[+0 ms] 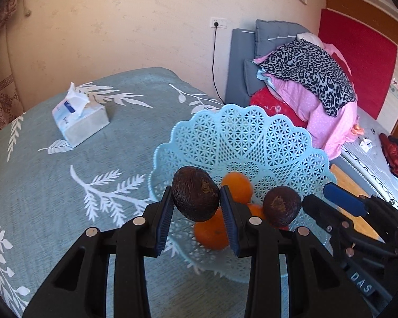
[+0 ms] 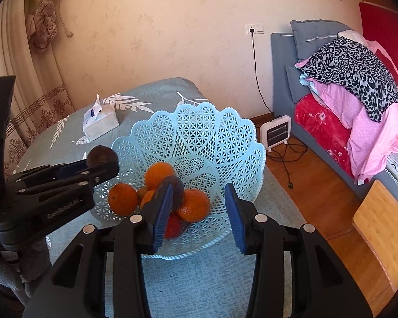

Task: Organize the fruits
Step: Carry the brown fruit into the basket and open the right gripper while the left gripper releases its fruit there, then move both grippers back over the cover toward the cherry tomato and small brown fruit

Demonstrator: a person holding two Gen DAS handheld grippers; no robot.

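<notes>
Black fingers with blue pads fill the foreground: the left gripper (image 1: pixel 196 198) pinches a dark avocado (image 1: pixel 195 193) across its middle, over the near rim of the light blue basket (image 1: pixel 241 132). The right gripper (image 2: pixel 199 198) stands narrowly parted and, as far as I can tell, holds nothing; a second avocado (image 1: pixel 282 205) shows just beyond its fingers, inside the basket. Judging by its wrinkled brown skin, the held fruit is ripe and soft, light, not slippery; a gentle grip across the widest part seems safest, since squeezing could bruise it. Oranges (image 2: pixel 192 205) lie in the basket's bottom, firm and round. The basket stands near the desk's right edge; a tissue pack (image 1: pixel 79 119) sits toward the far left corner.
</notes>
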